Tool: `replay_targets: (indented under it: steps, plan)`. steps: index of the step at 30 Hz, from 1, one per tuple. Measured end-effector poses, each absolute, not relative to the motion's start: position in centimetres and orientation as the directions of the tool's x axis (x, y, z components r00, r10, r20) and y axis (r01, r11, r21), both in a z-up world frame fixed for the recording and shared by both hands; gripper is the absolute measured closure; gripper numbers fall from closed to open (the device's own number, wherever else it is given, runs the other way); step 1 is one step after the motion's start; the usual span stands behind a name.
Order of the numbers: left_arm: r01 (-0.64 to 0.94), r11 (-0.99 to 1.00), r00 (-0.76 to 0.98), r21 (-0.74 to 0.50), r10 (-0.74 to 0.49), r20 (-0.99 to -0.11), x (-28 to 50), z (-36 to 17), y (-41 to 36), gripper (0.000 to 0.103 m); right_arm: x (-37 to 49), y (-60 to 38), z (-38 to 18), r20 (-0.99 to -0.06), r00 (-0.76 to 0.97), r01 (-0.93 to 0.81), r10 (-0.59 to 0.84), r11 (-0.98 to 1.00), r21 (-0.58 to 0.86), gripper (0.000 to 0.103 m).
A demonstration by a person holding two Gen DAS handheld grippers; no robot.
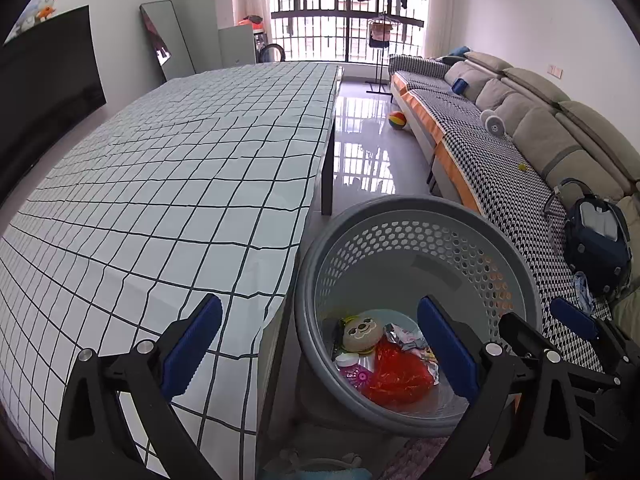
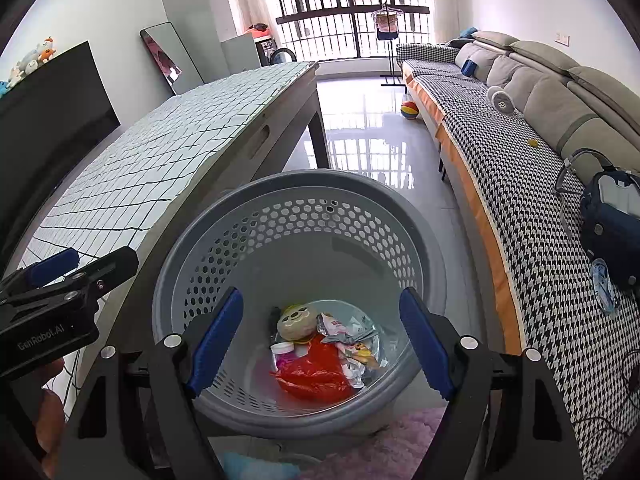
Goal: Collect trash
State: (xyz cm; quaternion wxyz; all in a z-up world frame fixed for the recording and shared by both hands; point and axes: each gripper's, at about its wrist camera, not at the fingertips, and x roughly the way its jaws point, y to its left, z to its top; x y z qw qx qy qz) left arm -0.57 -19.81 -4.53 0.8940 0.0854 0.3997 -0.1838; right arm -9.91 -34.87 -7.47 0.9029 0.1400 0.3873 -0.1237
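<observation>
Currently, both claws are spread wide and hold nothing. The left gripper (image 1: 320, 344) straddles the near right edge of the table (image 1: 168, 184), with 1 finger over the checked cloth and the other over the basket (image 1: 516, 264). The right gripper (image 2: 320, 340) is centred over the basket opening; no object lies between its pads in either view.

The basket is a grey perforated tub standing on the floor just beside the table's right side, between the table and the sofa (image 1: 520, 120). This placement appears deliberate: items carried off the tabletop need only a short move to the right before release.

The collected trash lies at the bottom of the basket, well below both claws and apart from them. Visible items:
1. A red plastic bag (image 2: 316, 376), nearest the camera.
2. A round tan toy face (image 2: 294, 322), at the far left of the pile.
3. Crumpled foil wrappers (image 2: 352, 336), at the right.
4. A white cap (image 2: 282, 348), at the left.

The tabletop shows no remaining litter in these views. Judged from this, the drop step is complete. Both claws angle downward over the basket, consistent with a release posture.
</observation>
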Motion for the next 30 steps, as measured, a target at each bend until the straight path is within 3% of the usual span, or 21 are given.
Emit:
replay_targets:
  steps: [30]
  plan:
    - [0.368,0.929,0.622,0.025,-0.226,-0.75,-0.73,-4.92,-20.02,0.007,-10.34,-34.94,-6.95,-0.727,0.676,0.336,-0.123,0.929,0.156,0.026]
